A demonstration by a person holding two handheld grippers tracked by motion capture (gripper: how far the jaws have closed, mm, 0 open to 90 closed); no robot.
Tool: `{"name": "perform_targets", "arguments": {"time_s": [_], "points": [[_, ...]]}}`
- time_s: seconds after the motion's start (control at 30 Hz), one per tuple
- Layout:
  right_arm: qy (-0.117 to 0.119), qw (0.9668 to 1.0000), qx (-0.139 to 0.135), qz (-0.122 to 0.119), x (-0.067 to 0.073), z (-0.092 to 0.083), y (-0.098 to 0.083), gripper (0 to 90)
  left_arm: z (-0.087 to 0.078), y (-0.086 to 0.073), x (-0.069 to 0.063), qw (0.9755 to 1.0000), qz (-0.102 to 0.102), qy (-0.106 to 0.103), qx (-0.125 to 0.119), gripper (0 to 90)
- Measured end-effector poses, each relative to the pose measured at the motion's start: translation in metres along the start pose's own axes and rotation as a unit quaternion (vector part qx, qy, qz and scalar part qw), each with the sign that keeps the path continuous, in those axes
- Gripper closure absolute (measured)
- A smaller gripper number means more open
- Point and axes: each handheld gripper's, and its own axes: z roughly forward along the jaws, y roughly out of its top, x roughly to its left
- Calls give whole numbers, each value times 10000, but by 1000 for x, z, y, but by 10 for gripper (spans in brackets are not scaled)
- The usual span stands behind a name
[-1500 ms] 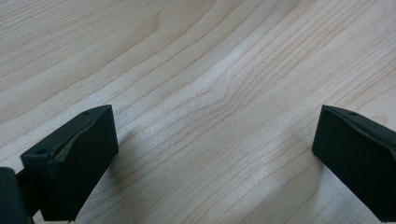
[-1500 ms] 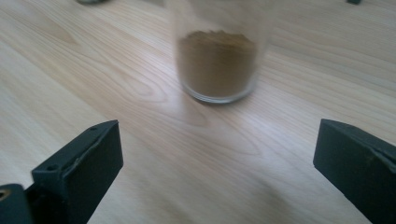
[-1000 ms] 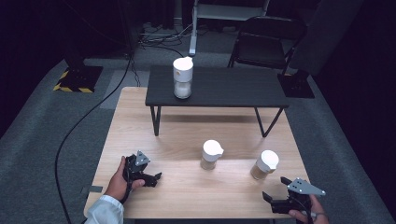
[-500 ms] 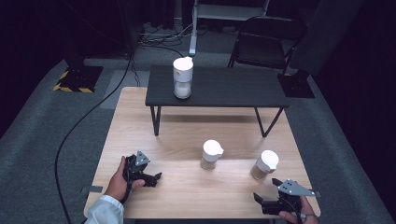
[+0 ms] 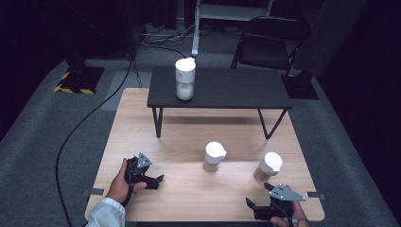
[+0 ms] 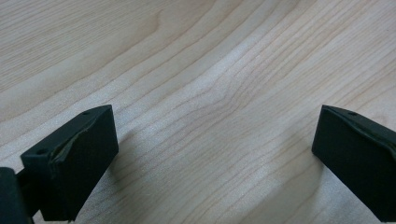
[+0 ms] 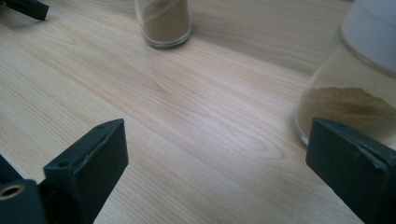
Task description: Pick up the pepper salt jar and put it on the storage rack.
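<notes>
- My right claw (image 5: 257,208) sits low at the near right edge of the counter (image 5: 189,142), held in the hand at the bottom of the high view.
- Its jaws stand wide apart with only bare wood between them; they have just been closing a little, and nothing is gripped.
- The nearest jar (image 5: 268,166), glass with a white lid and brown powder inside, stands upright on the counter just beyond and to the right of that claw.
- In the right gripper view this jar (image 7: 350,93) rises just behind the right-hand jaw; I cannot tell whether the jaw touches it.
- A second jar (image 5: 213,156) of the same kind stands upright near the counter's middle, well apart from the first; in the right gripper view its base (image 7: 163,21) shows at the top.
- My left claw (image 5: 150,180) rests at the near left of the counter, held in the left hand (image 5: 124,182).
- Its jaws are also wide, with plain wood grain between them in the left gripper view.
- A third, taller jar (image 5: 185,78) stands on the small black table (image 5: 236,92) at the far side.
</notes>
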Motion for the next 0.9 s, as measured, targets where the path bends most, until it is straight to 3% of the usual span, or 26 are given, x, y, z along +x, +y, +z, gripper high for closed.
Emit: {"name": "perform_targets", "arguments": {"time_s": [0.37, 0.47, 0.9], "points": [[-4, 9998, -138, -112, 16, 17, 3, 56, 0, 0, 0, 10000, -1, 0, -2, 0], [-69, 9995, -145, -266, 24, 23, 5, 56, 0, 0, 0, 10000, 1, 1, 0, 0], [23, 9993, -287, -249, 34, 42, 17, 48, 0, 0, -1, 10000, -8, 10, -5, 0]]}}
